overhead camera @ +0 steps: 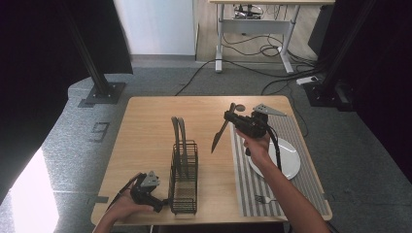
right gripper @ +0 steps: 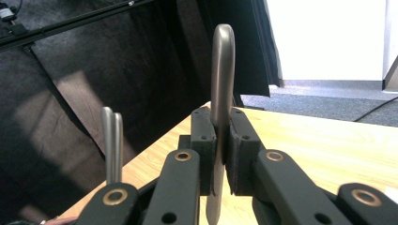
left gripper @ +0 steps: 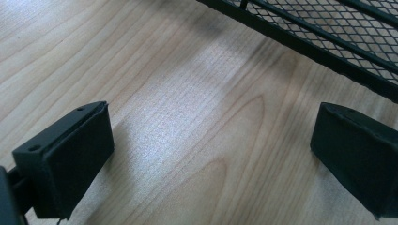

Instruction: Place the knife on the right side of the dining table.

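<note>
A person sits at a pale wooden surface (overhead camera: 145, 121), with both forearms coming in from the near edge and a set of tongs in each hand.

The right tongs (overhead camera: 229, 116) are raised above the middle of the surface, clamped tight on a table knife (overhead camera: 219, 134). Seen from above, the knife hangs in the air with its blade slanting down and to the left, between the wire caddy and the striped placemat. In the right gripper view the two black jaws press against the flat sides of the knife (right gripper: 220, 93), whose rounded handle end stands up above them.

The left tongs (overhead camera: 161, 206) rest low at the near left corner, just beside the base of a black wire mesh cutlery caddy (overhead camera: 184, 177). Their jaws stand wide apart with only bare wood between them, and the mesh wall (left gripper: 328, 28) shows just beyond.

Two pieces of grey cutlery (overhead camera: 180, 141) stand upright in the caddy, handles rising above its rim.

To the right lies a grey striped placemat (overhead camera: 265, 194). A white plate (overhead camera: 286, 162) sits on it, partly behind the right forearm, and a fork (overhead camera: 262, 198) lies near the mat's near edge.
</note>
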Demonstrator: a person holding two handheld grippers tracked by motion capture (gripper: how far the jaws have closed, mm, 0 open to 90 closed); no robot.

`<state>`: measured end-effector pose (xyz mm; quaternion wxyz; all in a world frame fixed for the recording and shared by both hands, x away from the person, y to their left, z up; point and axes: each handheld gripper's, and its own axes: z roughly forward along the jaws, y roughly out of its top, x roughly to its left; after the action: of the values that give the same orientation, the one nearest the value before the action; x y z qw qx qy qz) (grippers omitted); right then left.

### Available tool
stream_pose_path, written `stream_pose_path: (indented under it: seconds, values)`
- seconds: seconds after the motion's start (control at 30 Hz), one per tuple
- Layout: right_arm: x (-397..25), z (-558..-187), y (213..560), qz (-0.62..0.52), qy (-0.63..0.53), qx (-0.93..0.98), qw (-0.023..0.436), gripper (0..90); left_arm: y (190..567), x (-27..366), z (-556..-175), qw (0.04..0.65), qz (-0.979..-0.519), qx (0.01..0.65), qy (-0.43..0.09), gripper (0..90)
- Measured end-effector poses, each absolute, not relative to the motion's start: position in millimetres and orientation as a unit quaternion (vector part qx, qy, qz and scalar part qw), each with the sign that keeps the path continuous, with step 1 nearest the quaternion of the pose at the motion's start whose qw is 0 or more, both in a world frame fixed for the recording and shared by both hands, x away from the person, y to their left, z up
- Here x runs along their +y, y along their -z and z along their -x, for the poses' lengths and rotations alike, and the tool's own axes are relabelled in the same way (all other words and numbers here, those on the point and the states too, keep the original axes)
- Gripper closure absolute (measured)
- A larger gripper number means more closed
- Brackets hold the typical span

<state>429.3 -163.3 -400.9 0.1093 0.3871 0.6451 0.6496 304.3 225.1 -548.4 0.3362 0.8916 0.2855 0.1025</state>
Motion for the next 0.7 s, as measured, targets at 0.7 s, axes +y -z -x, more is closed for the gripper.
stream_pose_path:
  seconds: [0.7]
  values:
    - [-177.9, -444.6, 405.4, -0.413, -0.646, 0.626, 0.139, 82.7, 548.4, 225.1, -304.2, 0.336, -0.892, 0.286, -0.103, 0.0]
